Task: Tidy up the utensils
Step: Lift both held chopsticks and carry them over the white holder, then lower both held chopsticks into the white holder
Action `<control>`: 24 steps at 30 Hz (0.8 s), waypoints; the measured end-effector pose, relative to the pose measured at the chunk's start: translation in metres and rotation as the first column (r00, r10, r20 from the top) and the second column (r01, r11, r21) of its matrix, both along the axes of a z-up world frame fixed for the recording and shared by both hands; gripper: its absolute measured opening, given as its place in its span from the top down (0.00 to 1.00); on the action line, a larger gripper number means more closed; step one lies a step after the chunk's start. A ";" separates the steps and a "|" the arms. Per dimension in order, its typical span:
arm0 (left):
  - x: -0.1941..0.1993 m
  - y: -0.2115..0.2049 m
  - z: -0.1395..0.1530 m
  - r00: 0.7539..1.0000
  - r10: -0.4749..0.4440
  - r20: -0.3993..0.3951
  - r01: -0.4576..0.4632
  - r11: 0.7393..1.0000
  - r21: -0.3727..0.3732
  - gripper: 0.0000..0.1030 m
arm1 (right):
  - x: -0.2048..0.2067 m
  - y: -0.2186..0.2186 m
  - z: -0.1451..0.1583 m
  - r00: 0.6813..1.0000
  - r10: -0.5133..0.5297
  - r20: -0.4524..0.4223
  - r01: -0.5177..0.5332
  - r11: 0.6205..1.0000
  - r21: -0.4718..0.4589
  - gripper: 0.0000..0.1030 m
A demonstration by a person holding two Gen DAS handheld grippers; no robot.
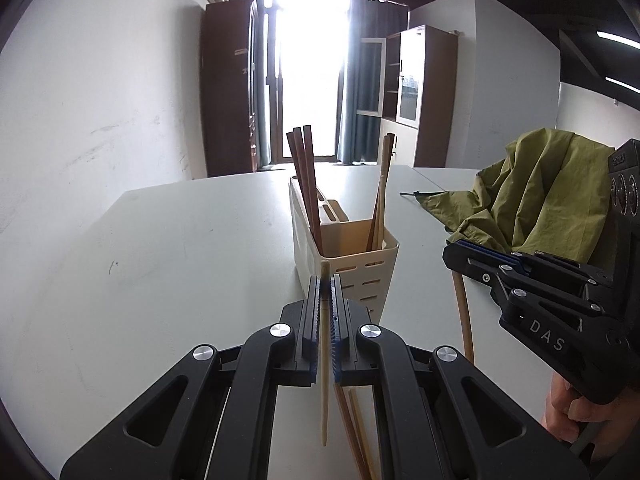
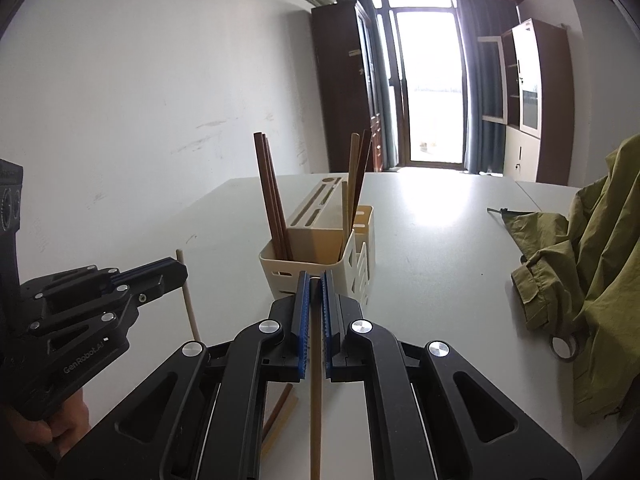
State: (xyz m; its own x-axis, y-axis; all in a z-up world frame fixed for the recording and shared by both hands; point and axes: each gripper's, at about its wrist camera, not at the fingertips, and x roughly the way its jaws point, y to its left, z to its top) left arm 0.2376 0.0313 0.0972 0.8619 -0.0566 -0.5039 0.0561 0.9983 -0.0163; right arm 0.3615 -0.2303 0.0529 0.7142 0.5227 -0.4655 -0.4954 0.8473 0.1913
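Note:
A cream utensil holder (image 1: 352, 264) stands on the white table (image 1: 160, 264) with several dark and light chopsticks upright in it; it also shows in the right wrist view (image 2: 316, 256). My left gripper (image 1: 326, 280) is shut on a pale chopstick (image 1: 324, 360), held upright just in front of the holder. My right gripper (image 2: 314, 278) is shut on a light brown chopstick (image 2: 316, 400), also upright just before the holder. Each gripper shows in the other's view, the right gripper (image 1: 460, 254) and the left gripper (image 2: 176, 270). Two more chopsticks (image 1: 356, 432) lie on the table below the grippers.
A crumpled olive green garment (image 2: 580, 272) lies on the table to the right, also in the left wrist view (image 1: 540, 200). A white wall runs along the table's left side. Cabinets and a bright doorway stand beyond the far edge.

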 end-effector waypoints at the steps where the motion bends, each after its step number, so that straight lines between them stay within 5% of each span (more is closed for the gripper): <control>1: -0.001 0.001 0.004 1.000 0.000 0.011 0.000 1.000 0.001 0.96 | 0.001 -0.001 0.003 1.000 -0.001 0.012 0.001 1.000 0.012 0.94; 24: 0.023 -0.012 0.070 0.976 -0.027 0.216 0.024 1.000 0.015 0.96 | 0.027 -0.012 0.057 0.952 -0.063 0.300 -0.005 0.976 0.219 0.94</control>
